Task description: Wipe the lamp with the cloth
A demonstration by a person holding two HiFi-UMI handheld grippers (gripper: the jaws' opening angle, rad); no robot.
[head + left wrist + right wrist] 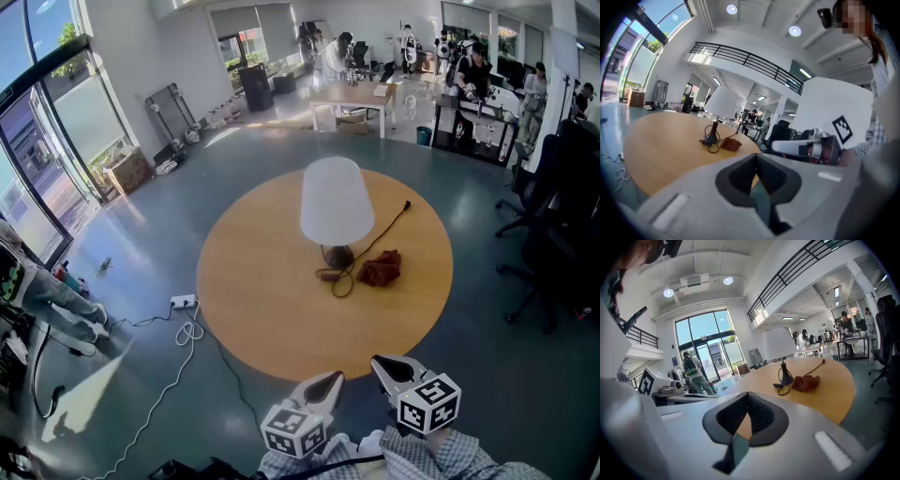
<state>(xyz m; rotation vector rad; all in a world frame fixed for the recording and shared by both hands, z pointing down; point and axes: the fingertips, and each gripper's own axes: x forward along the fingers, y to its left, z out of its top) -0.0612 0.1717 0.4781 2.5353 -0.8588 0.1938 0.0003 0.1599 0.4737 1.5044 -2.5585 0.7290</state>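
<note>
A table lamp with a white shade and dark base stands near the middle of the round wooden table. Its black cord runs off to the far right. A crumpled brown cloth lies just right of the lamp base; it also shows as the cloth in the left gripper view and the cloth in the right gripper view. My left gripper and right gripper hover side by side off the table's near edge, both shut with nothing in them, well short of lamp and cloth.
A white power strip with trailing cables lies on the grey floor left of the table. Black office chairs stand at the right. People work at desks in the background, and a person stands at the far left.
</note>
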